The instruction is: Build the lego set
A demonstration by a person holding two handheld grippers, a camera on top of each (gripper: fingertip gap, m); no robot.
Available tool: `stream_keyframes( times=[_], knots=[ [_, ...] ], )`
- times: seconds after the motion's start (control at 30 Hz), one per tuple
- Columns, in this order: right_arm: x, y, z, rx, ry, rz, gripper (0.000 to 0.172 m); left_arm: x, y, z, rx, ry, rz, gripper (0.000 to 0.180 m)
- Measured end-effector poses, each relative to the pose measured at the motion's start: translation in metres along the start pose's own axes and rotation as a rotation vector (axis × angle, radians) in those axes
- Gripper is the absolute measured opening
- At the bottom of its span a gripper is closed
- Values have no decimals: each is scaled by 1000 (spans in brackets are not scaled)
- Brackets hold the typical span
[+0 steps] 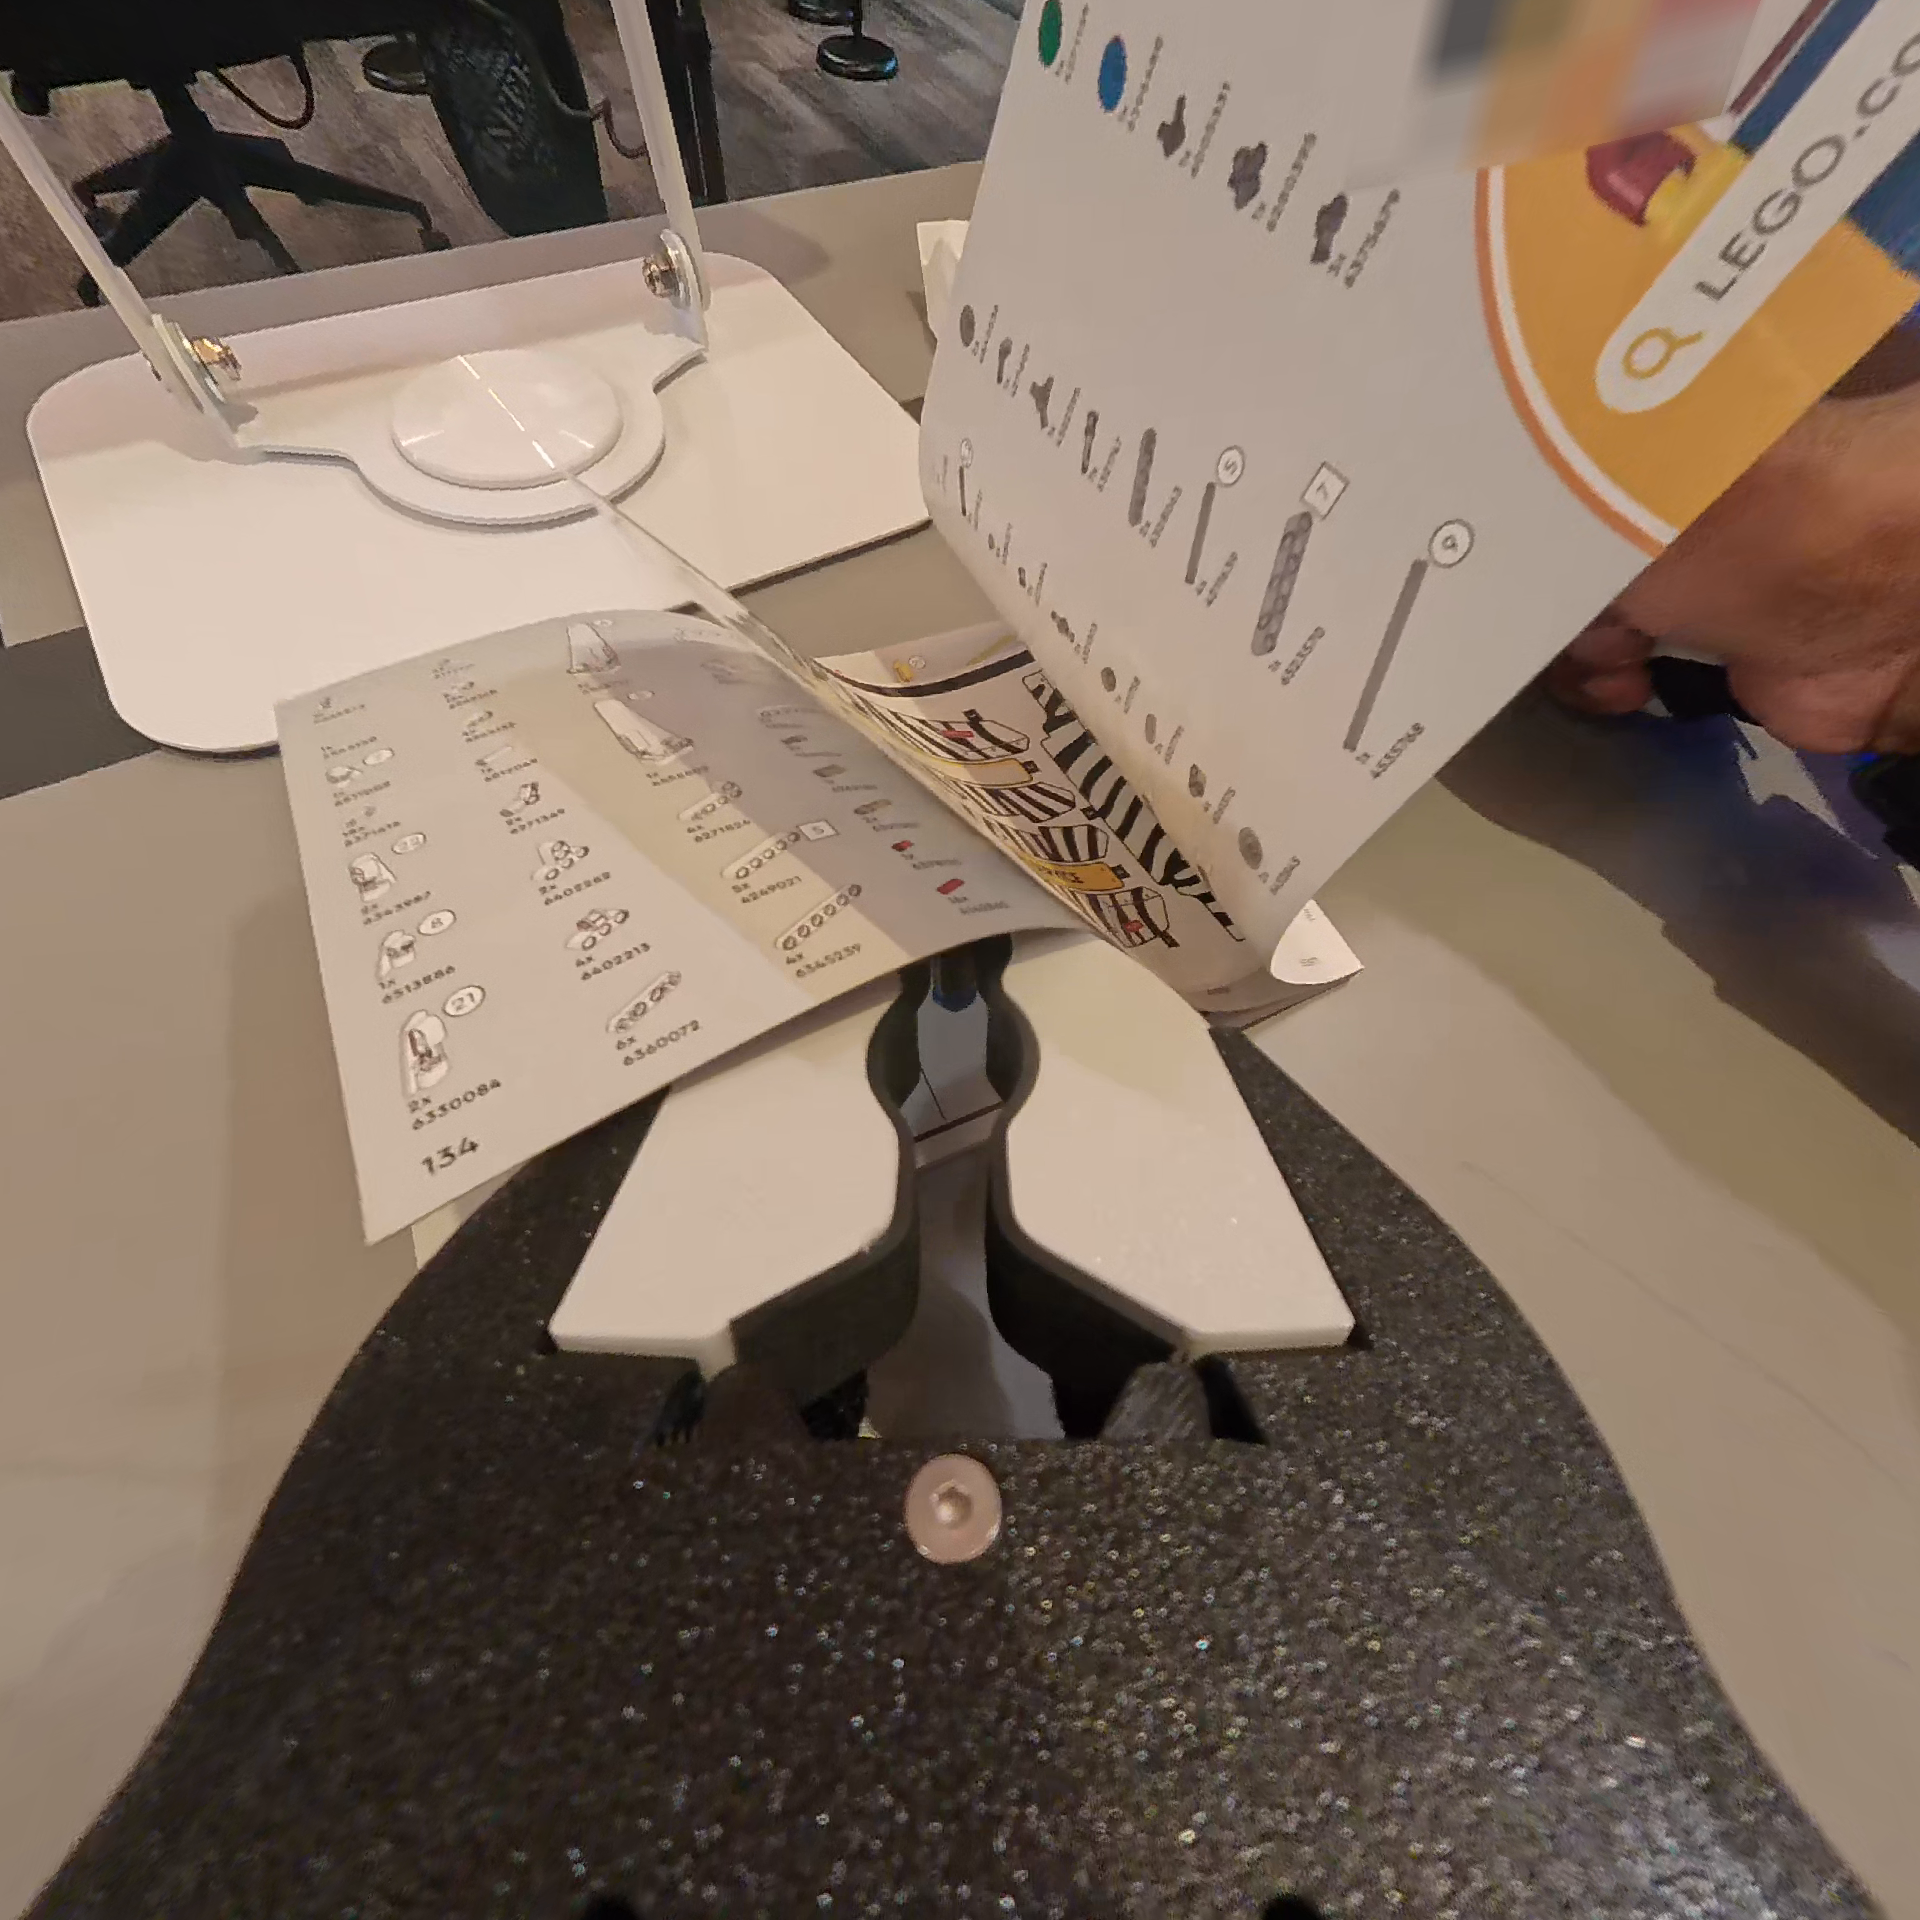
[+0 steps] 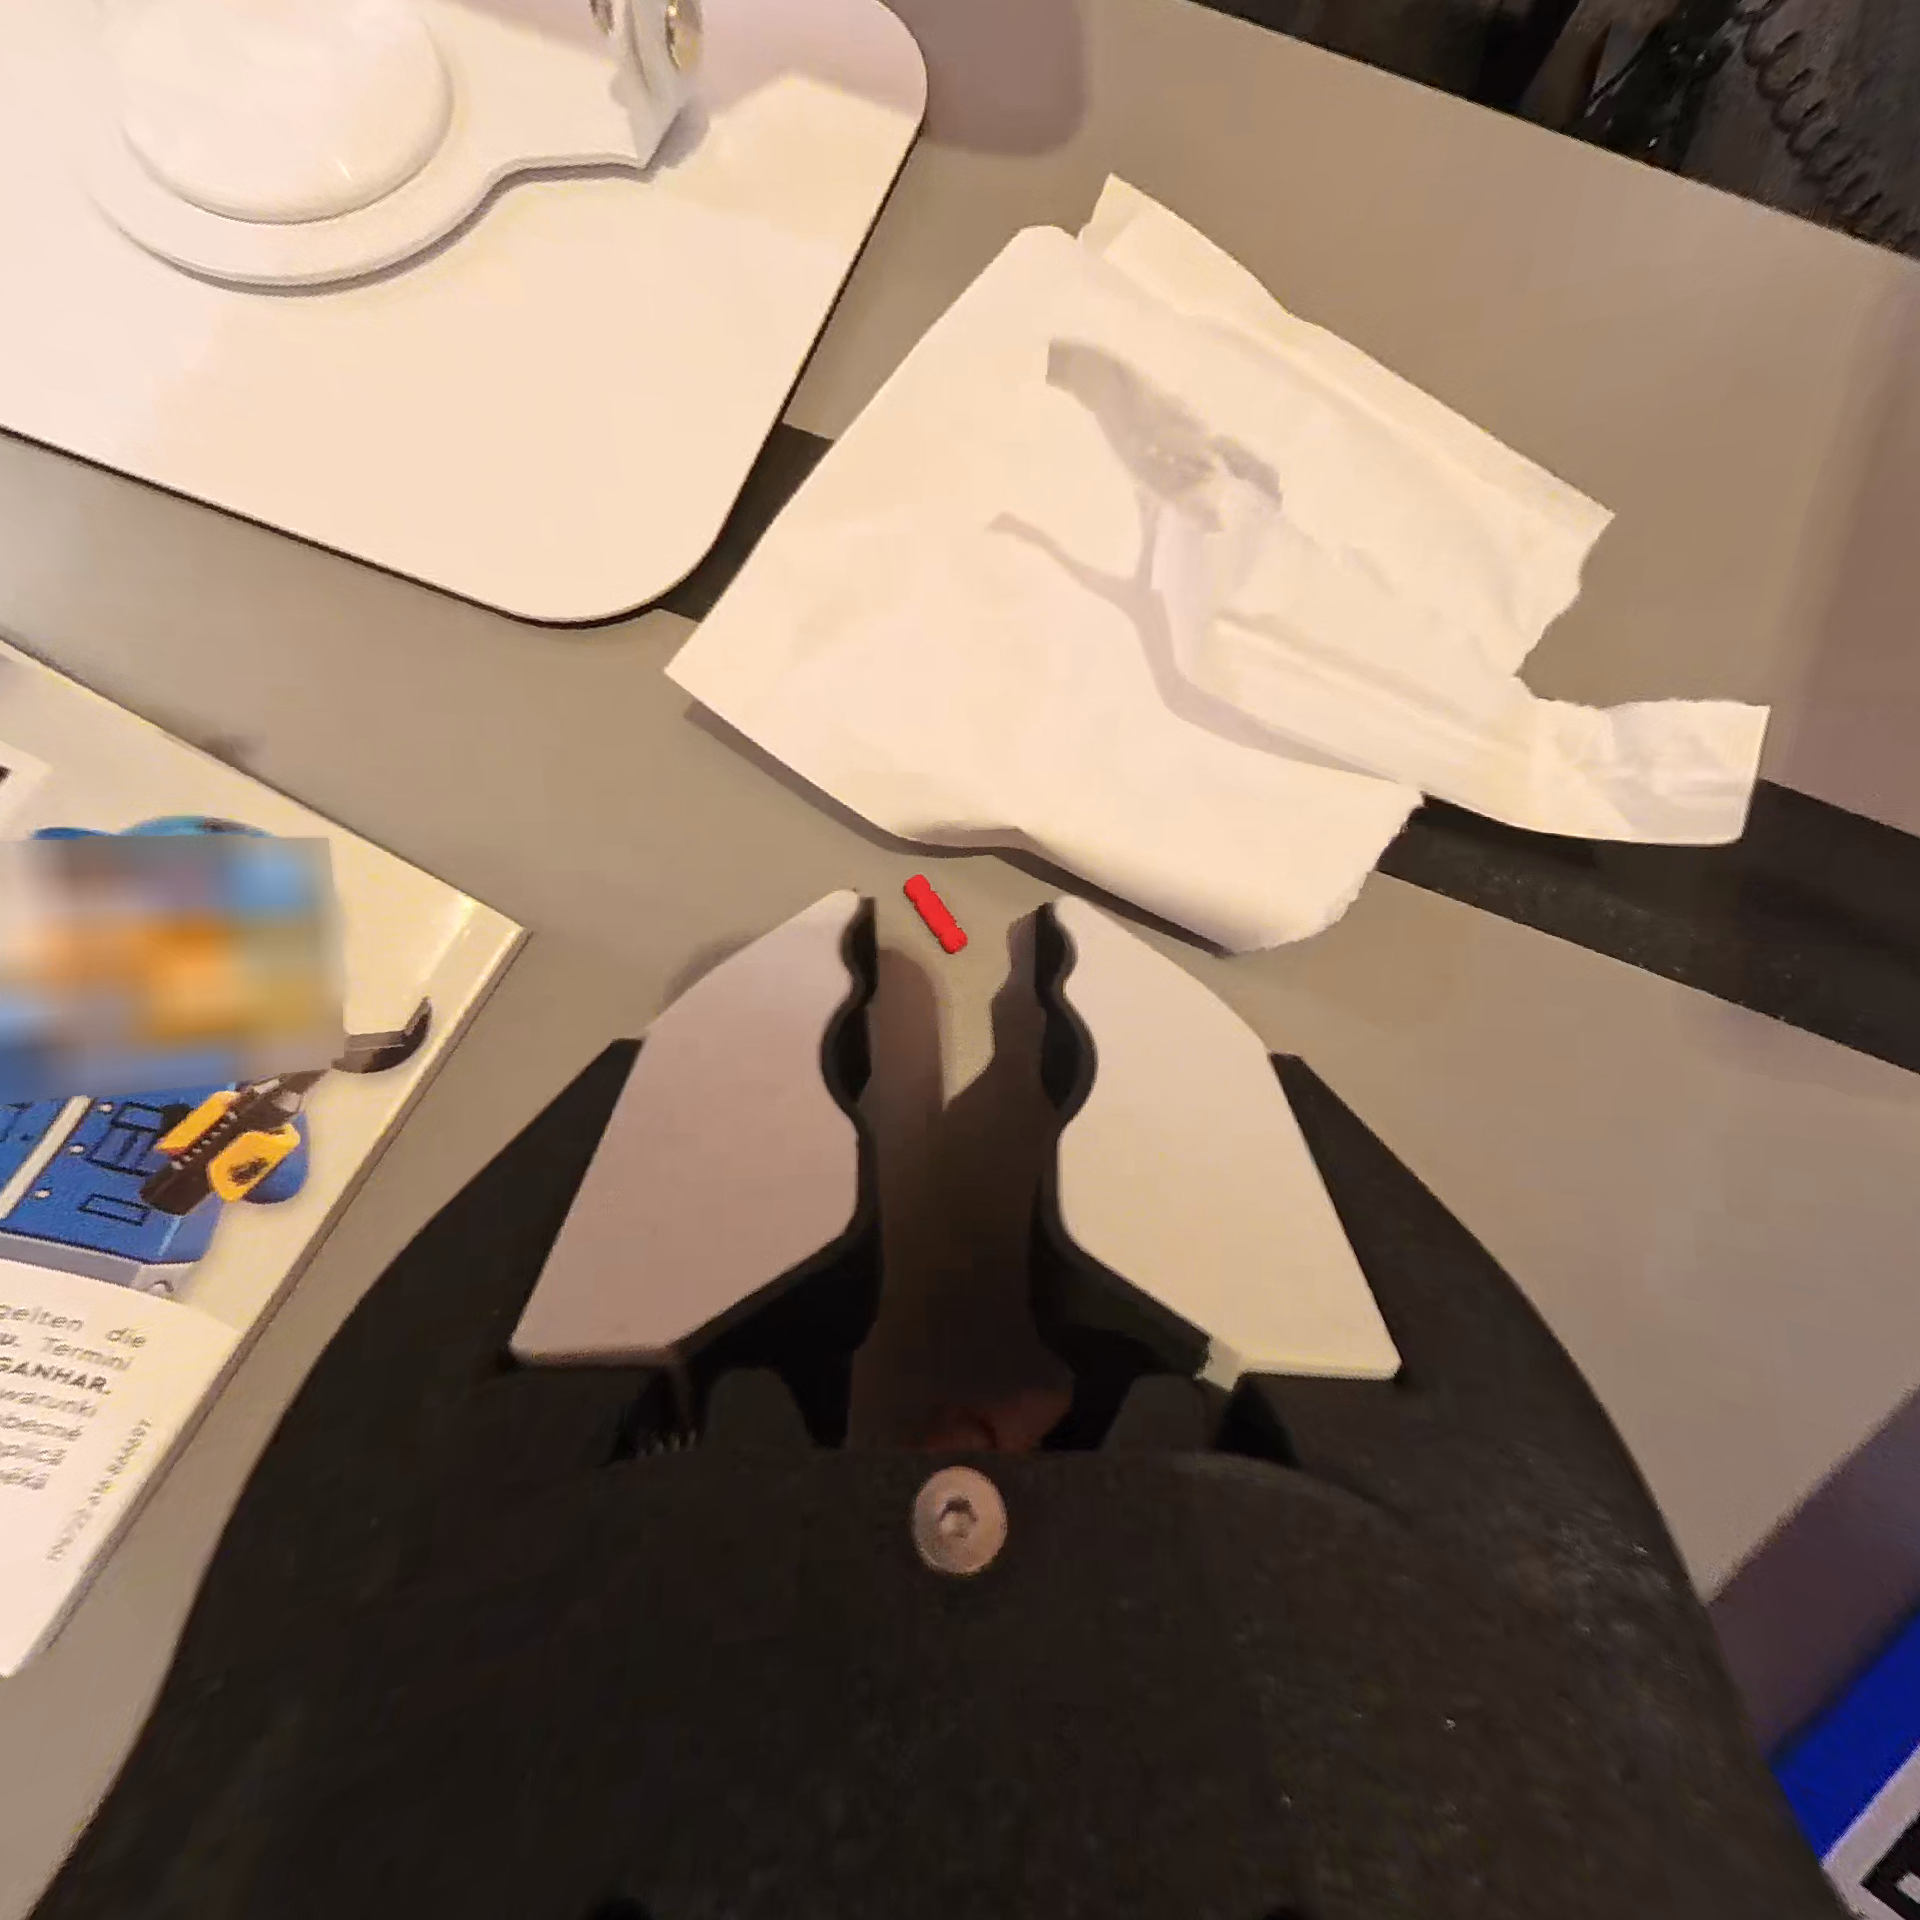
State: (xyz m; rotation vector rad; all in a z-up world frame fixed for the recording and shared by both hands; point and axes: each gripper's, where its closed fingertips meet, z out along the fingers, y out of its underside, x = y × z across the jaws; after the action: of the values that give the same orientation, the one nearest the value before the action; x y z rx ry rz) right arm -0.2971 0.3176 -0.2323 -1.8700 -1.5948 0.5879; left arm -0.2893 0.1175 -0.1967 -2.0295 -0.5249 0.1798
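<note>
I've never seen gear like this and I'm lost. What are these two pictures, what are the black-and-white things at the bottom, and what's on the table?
There is no robot. A person holds a pair of tongs in each hand, and each pair carries a camera looking along its two fingers. One picture comes from the left tongs, the other from the right tongs.

On the grey table lie an open instruction booklet, a white stand base and a crumpled paper napkin.

A booklet page drapes over the left tongs' tips, so I cannot tell whether they grip anything. The right tongs are open and hold nothing. A small red piece lies on the table between their tips, touching neither.
</note>
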Motion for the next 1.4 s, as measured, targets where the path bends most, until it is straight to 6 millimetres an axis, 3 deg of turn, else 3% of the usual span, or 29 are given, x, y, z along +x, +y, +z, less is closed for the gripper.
stream_keyframes(
  times=[0.1, 0.33, 0.43, 0.53, 0.67, 0.9, 1.03, 1.13, 1.27, 1.4],
  knots=[
    [0, 0, 1, -7, 14, -22, 4, 1, 0, 0, 3, -1, 9, 8],
    [-13, 6, -11, 20, -12, -51, 3, 3, -1, -1, 10, 16, 16, 7],
    [-44, 22, -36, 63, -59, -110, 3, 6, -1, -2, 13, 27, 34, 7],
    [-76, 50, -73, 123, -70, -249, 3, 10, -7, -2, 32, 37, 60, 7],
    [-102, 85, -122, 209, -99, -354, 3, 22, -22, -1, 63, 44, 112, 7],
    [-104, 114, -159, 273, -129, -391, 3, 58, -41, 27, 40, 53, 224, 7],
    [-100, 120, -168, 287, -155, -367, 3, 83, -35, 49, -33, 100, 281, 7],
    [-98, 123, -173, 297, -168, -361, 3, 93, -35, 54, -23, 112, 304, 7],
    [-97, 127, -177, 301, -182, -359, 3, 84, -54, 38, 88, 71, 294, 7],
    [-98, 127, -178, 299, -194, -356, 3, 34, -67, 23, 141, -60, 153, 7]
  ],
)
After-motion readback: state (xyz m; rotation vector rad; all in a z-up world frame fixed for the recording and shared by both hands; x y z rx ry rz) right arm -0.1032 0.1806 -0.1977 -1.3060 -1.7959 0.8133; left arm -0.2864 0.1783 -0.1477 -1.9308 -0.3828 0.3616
